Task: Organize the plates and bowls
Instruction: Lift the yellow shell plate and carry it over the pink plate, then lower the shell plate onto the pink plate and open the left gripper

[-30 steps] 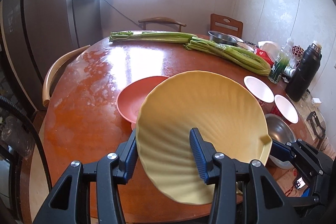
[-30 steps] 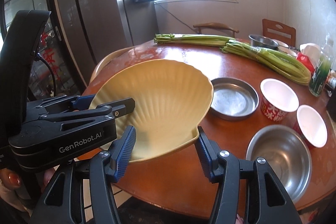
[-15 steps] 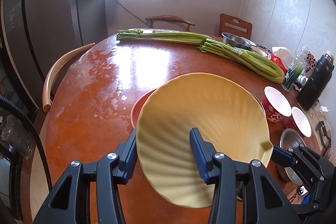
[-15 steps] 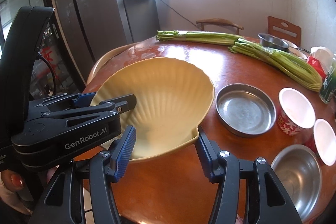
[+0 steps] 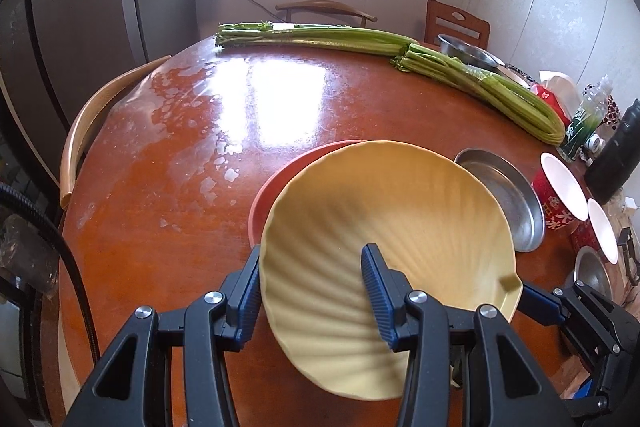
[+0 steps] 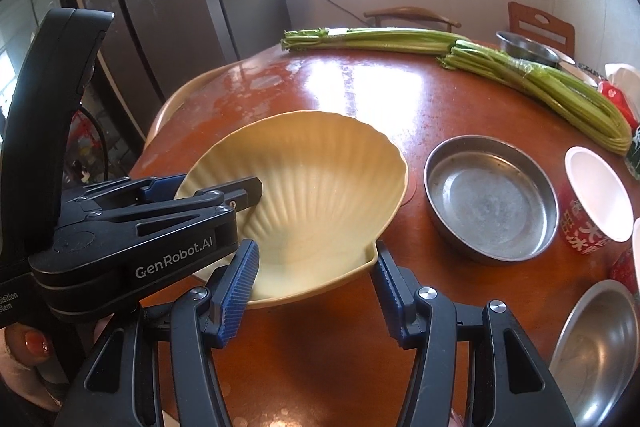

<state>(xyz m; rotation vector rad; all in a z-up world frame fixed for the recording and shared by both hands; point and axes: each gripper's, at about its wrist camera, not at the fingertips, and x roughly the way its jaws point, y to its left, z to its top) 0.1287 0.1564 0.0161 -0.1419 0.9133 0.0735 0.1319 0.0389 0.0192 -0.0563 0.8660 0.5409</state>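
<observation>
the round wooden desk (image 5: 160, 187) carried everything. the yellow shell plate (image 5: 392, 211) hung tilted over the red plate (image 5: 272, 187) near the desk's front edge. the left gripper (image 5: 312, 291) had its jaws clamped on the plate's rim; the right gripper (image 6: 314, 279) had its jaws apart around the hinge end. i think the plate should go down level and centred before letting go. "genrobot.ai" was written on the left gripper.
</observation>
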